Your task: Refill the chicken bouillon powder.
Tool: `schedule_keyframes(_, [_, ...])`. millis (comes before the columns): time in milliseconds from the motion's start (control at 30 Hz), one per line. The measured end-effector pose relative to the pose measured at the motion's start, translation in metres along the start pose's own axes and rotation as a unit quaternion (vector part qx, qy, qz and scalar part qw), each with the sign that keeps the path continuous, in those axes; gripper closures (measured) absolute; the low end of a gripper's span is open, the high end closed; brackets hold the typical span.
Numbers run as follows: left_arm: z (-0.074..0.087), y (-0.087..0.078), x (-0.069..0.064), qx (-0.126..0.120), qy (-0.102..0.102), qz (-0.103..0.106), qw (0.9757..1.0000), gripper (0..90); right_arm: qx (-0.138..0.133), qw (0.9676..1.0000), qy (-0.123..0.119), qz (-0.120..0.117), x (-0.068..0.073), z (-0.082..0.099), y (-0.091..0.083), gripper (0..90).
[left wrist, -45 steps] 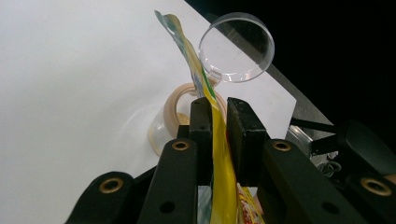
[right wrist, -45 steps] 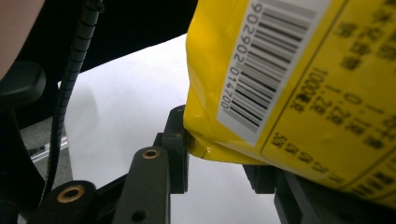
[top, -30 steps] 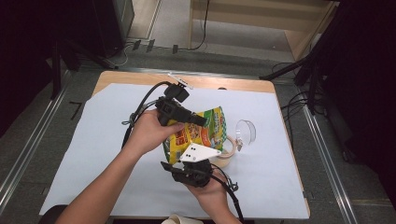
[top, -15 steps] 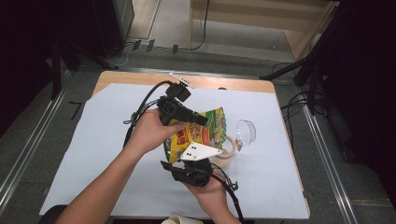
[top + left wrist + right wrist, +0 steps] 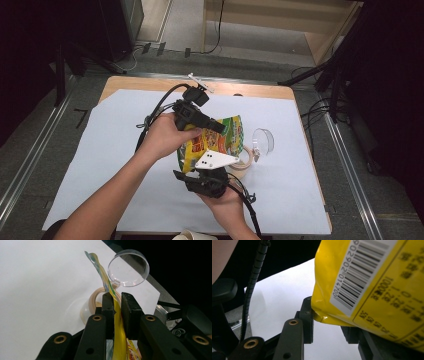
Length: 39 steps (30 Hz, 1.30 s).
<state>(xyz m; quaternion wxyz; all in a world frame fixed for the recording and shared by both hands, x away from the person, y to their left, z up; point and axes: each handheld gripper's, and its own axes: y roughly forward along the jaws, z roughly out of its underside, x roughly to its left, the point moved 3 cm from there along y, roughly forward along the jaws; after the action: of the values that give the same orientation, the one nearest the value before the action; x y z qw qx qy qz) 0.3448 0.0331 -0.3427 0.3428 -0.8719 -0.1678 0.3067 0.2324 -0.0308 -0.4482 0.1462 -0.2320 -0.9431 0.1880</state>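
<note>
Two hand-held grippers hold a yellow snack pouch above the worktop.

The left hand-held gripper (image 5: pixel 115 311) is clenched on the thin upper edge of the yellow pouch (image 5: pixel 215 142), which runs straight up between its black jaws. The right hand-held gripper (image 5: pixel 328 323) grasps the pouch's lower corner, the barcode panel just above its jaws. Beyond the left hand-held gripper, on the white-covered worktop (image 5: pixel 115 145), lie a clear round lid (image 5: pixel 128 267) and a tan ring (image 5: pixel 93 302).

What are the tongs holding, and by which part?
Both hold the yellow snack bag: left tongs pinch its thin top edge, right tongs grip its bottom corner.
</note>
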Motion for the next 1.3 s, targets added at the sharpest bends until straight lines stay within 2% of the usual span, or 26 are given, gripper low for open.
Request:
schedule_keyframes(433, [-0.0057,-0.0017,-0.0033,-0.002,0.004,-0.007,1.0000,82.1,-0.006,0.9999,-0.006,0.009,-0.0010,-0.0031,-0.0024,67.9])
schedule_keyframes(567, [-0.0086,0.0008,-0.0034,0.008,0.008,-0.017,0.9998,82.1,-0.009,0.9999,0.007,0.003,-0.0033,-0.0047,-0.0020,68.1])
schedule_keyframes(967, [-0.0097,0.0031,0.0000,0.012,-0.002,-0.011,0.9999,82.3,-0.007,0.9999,0.009,0.001,-0.0047,-0.0039,-0.0022,68.0])
schedule_keyframes(1300, [-0.0096,0.0032,-0.0004,0.012,0.000,-0.013,0.9999,82.6,-0.005,1.0000,0.007,0.003,-0.0048,-0.0034,-0.0021,68.1])
